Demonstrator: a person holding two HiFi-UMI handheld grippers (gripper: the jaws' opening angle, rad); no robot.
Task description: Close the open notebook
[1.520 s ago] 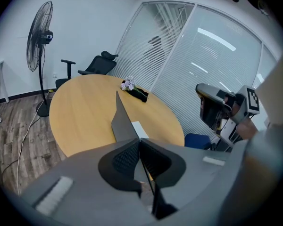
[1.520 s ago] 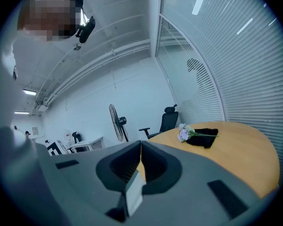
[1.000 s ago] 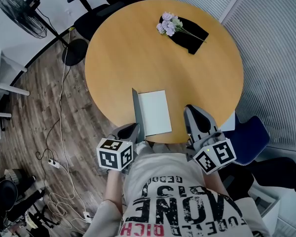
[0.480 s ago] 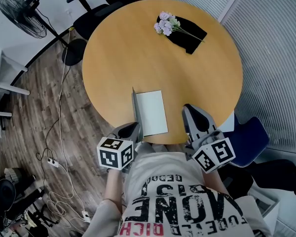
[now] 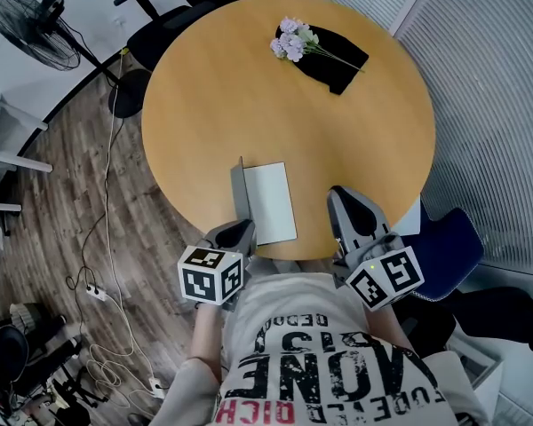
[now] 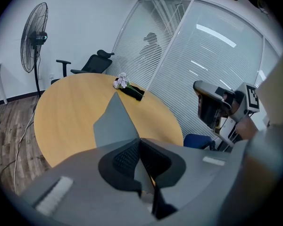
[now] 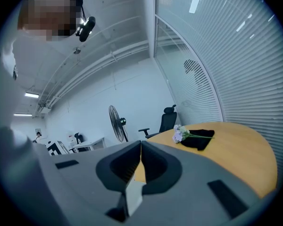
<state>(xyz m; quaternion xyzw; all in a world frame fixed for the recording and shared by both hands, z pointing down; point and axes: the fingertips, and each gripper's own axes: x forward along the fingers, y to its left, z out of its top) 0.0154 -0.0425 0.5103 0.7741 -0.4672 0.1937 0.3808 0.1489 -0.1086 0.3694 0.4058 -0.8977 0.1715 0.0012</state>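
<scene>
The notebook point(image 5: 273, 201) lies open near the front edge of the round wooden table point(image 5: 249, 105), its white page facing up. Its grey cover point(image 5: 240, 201) stands raised along the left side. My left gripper point(image 5: 240, 234) is shut on the cover's near edge. In the left gripper view the grey cover point(image 6: 114, 124) rises out from between the closed jaws of the left gripper point(image 6: 139, 142). My right gripper point(image 5: 351, 209) hovers at the table's edge to the right of the notebook, apart from it. Its jaws meet at the tip in the right gripper view point(image 7: 141, 147), with nothing between them.
Purple flowers point(image 5: 290, 40) lie on a black cloth point(image 5: 336, 62) at the table's far side. An office chair point(image 5: 178, 16) and a standing fan point(image 5: 31, 16) are beyond the table. A blue chair point(image 5: 449, 247) stands at the right. Cables trail over the wood floor point(image 5: 98, 238) at the left.
The raised grey cover and my left gripper have shifted slightly to the left, and a little more of the cover's face shows. The right gripper has stayed where it was.
</scene>
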